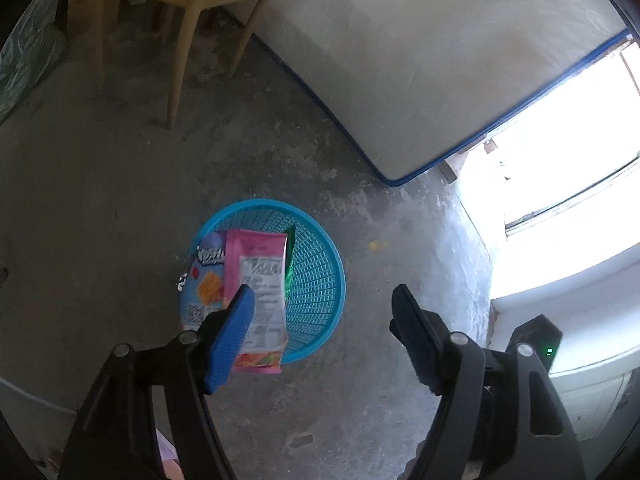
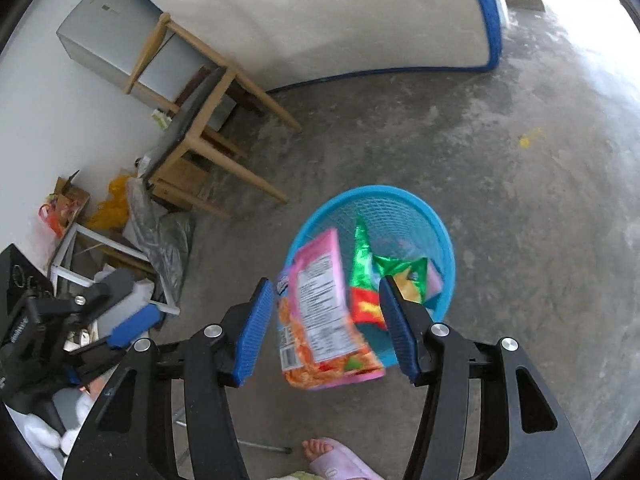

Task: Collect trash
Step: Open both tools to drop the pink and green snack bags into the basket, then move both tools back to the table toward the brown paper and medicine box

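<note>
Falling pink wrapper (image 2: 326, 312) over blue basket (image 2: 442, 236) — right gripper (image 2: 326, 326) spread.

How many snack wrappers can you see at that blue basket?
3, maybe more underneath: a pink wrapper and a blue wrapper dropping over the near rim, and a green wrapper inside the basket.

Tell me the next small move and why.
Probably draw the right gripper back from the blue basket. Its jaws stand open, gripping nothing, and the pink wrapper between them sits over the basket, where a green wrapper already lies.
</note>
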A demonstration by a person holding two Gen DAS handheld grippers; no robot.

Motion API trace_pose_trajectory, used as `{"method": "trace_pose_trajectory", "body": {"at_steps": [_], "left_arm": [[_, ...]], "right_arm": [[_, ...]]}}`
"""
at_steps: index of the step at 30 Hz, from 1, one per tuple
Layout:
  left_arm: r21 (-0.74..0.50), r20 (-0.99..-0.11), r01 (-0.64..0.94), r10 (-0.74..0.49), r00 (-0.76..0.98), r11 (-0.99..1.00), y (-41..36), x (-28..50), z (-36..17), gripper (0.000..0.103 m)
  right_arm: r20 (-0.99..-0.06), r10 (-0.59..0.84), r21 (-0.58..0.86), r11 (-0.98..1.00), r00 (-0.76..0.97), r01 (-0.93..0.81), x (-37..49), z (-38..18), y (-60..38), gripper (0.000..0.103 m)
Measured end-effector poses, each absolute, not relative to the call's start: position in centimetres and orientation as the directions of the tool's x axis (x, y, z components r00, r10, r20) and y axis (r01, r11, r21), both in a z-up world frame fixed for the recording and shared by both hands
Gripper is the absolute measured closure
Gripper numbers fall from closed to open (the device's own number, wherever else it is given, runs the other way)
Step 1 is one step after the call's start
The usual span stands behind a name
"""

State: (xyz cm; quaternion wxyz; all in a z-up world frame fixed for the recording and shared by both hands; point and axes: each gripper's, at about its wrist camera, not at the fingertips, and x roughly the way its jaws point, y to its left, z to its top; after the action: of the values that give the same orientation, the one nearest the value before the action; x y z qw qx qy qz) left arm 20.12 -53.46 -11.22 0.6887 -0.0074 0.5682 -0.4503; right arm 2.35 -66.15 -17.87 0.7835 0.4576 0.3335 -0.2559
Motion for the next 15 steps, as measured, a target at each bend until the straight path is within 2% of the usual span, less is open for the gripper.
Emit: {"method": "trace_pose_trajectory", "body": {"at_steps": [5, 9, 11, 13, 15], "left_arm": [[-0.547, -0.736, 0.618, -0.676, -0.033, 0.565, -51.8, 20.1, -8.6, 0.034], [-0.563, -0.673, 0.634, -0.739, 0.021, 0.531, -47.9, 19.5, -3.7, 0.034], [-0.554, -0.646, 0.647, -0.761, 0.064, 0.525, -44.9, 19.2, -0.9, 0.034], [-0.53, -0.638, 0.663, -0.763, 0.099, 0.529, -42.3, 19.0, 1.0, 0.034], [-0.488, -0.629, 0.681, -0.761, 0.159, 0.546, -38.9, 18.8, 2.9, 0.034]], "right_arm": [[-0.76, -0.105, 0.528, 0.476, 0.641, 0.703, 2.7, -17.5, -66.0, 0.049], [-0.768, -0.07, 0.494, 0.568, 0.637, 0.658, 5.3, -17.2, -64.9, 0.049], [-0.789, -0.029, 0.472, 0.61, 0.614, 0.636, 6.9, -17.8, -64.0, 0.046], [-0.816, 0.041, 0.467, 0.635, 0.577, 0.616, 8.9, -19.6, -63.2, 0.034], [-0.845, 0.106, 0.469, 0.615, 0.523, 0.634, 10.7, -22.8, -63.0, 0.034]]}}
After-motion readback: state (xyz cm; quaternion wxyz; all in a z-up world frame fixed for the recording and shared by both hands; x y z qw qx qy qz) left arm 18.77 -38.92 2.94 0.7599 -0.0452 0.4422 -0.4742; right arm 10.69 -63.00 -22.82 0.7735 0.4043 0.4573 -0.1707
